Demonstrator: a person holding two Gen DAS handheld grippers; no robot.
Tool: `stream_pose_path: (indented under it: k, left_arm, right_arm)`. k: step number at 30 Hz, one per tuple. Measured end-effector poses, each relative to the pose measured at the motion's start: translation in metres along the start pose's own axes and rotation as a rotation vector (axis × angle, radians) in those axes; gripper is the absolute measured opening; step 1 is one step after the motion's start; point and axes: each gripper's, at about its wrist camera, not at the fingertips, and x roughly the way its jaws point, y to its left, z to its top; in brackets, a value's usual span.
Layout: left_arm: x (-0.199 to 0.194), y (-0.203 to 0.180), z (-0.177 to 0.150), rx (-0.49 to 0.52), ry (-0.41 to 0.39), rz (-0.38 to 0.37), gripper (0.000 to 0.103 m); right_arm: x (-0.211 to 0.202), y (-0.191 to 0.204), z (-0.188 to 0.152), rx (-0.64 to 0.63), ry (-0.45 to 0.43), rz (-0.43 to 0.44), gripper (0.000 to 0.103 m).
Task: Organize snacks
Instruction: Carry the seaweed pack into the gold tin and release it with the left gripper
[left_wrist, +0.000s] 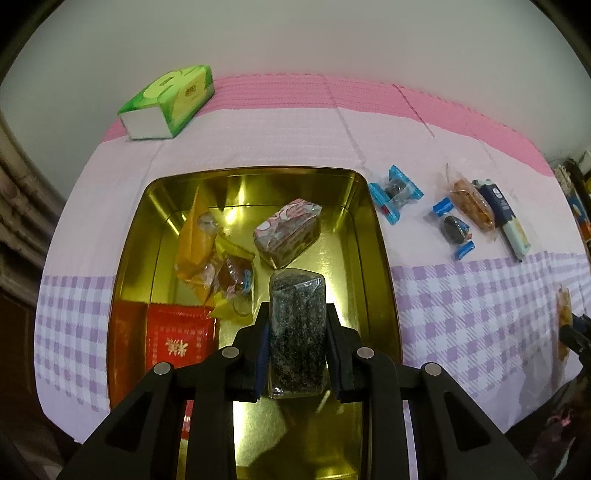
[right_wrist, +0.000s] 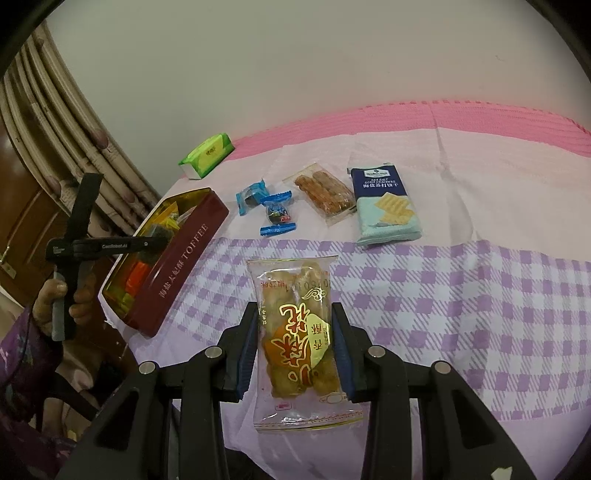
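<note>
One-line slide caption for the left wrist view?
Left gripper holds a dark seaweed snack over the gold tin.

A surface covered by a pink, white and purple-checked cloth (right_wrist: 461, 295) was seen. On it were laid a rectangular dark-red metal toffee tin with gold interior (right_wrist: 184, 258), a green tissue pack (right_wrist: 207, 155) at the far left, two blue-wrapped dark candies (right_wrist: 252, 195) (right_wrist: 277, 218) just beside the tin, a clear packet of orange-brown fried snacks (right_wrist: 325, 192), and a navy and pale-blue cracker pack (right_wrist: 384, 205) touching it.
</note>
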Motion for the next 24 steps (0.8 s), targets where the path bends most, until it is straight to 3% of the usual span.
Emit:
stream_pose_path:
  k: [24]
  left_arm:
    - [0.026,-0.013,0.012,0.053,0.029,0.059,0.027]
  right_arm:
    - [0.005,-0.004,-0.006,0.006,0.015,-0.005,0.035]
